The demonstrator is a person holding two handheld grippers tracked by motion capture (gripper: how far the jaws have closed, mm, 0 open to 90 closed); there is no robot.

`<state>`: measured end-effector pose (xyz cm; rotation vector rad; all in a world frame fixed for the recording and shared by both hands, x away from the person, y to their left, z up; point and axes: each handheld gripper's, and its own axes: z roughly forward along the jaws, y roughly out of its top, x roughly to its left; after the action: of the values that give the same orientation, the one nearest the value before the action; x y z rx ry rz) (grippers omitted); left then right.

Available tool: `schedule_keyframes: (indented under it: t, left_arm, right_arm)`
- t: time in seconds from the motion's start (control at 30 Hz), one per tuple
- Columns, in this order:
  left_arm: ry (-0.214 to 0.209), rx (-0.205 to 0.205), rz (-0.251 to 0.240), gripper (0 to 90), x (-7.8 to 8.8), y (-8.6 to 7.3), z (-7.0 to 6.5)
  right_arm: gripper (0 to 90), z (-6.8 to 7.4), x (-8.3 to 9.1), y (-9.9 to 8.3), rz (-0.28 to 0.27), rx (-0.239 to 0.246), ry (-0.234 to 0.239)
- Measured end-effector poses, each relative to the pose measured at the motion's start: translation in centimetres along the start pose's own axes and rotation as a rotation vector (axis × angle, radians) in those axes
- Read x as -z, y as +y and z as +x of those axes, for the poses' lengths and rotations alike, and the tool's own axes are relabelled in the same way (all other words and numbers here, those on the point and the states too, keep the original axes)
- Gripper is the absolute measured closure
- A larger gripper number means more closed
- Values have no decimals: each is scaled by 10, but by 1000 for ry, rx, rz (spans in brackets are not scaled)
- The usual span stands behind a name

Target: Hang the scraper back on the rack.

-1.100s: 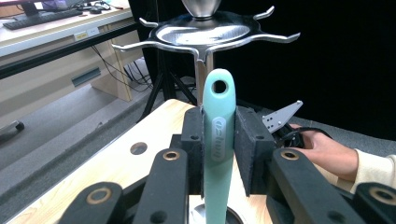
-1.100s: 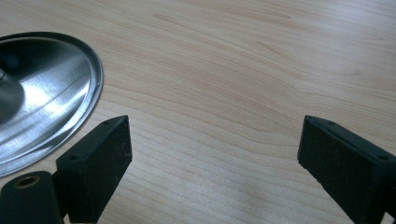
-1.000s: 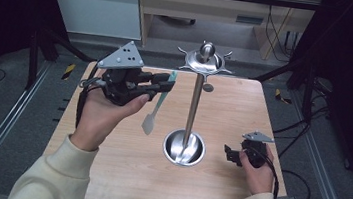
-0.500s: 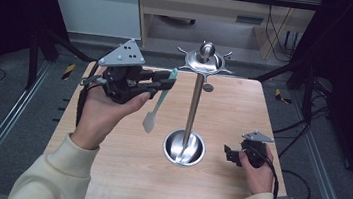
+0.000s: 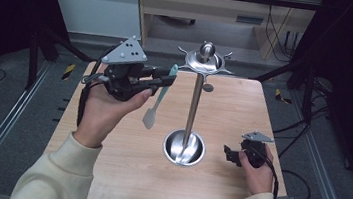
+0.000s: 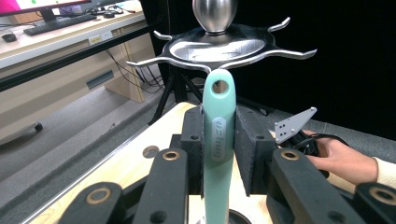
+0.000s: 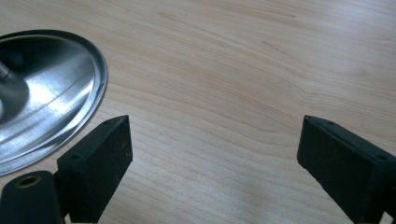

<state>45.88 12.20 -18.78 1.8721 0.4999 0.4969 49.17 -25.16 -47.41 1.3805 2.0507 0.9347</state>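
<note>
The left claw (image 5: 166,81) is raised above the left half of the table (image 5: 106,172), clamped on the handle of a mint-green spatula (image 5: 158,97). The spatula hangs almost upright from the jaws, pale blade down and clear of the table, its handle end just left of the rack's top. In the left gripper view the handle (image 6: 218,140) stands between the two pads, its hanging hole just below one hook of the rack's top disc (image 6: 219,46).

The steel rack (image 5: 194,101) stands mid-table: a round dish base (image 5: 184,148), a thin post and a hooked disc with a knob on top.

The right claw (image 5: 227,154) rests low on the table just right of the base, pointing left toward it. In the right gripper view its jaws stand wide apart over bare wood, with the base's rim (image 7: 93,93) to their left.
</note>
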Motion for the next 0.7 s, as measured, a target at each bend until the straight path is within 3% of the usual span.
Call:
schedule_keyframes:
  t: [0.3,0.7]
  left_arm:
    - [10,3,-2,743,3,-1,2]
    - [-6,12,4,743,-6,1,3]
  right_arm:
    - [105,0,0,0,2,2,-2]
    - [105,-1,0,0,-1,0,1]
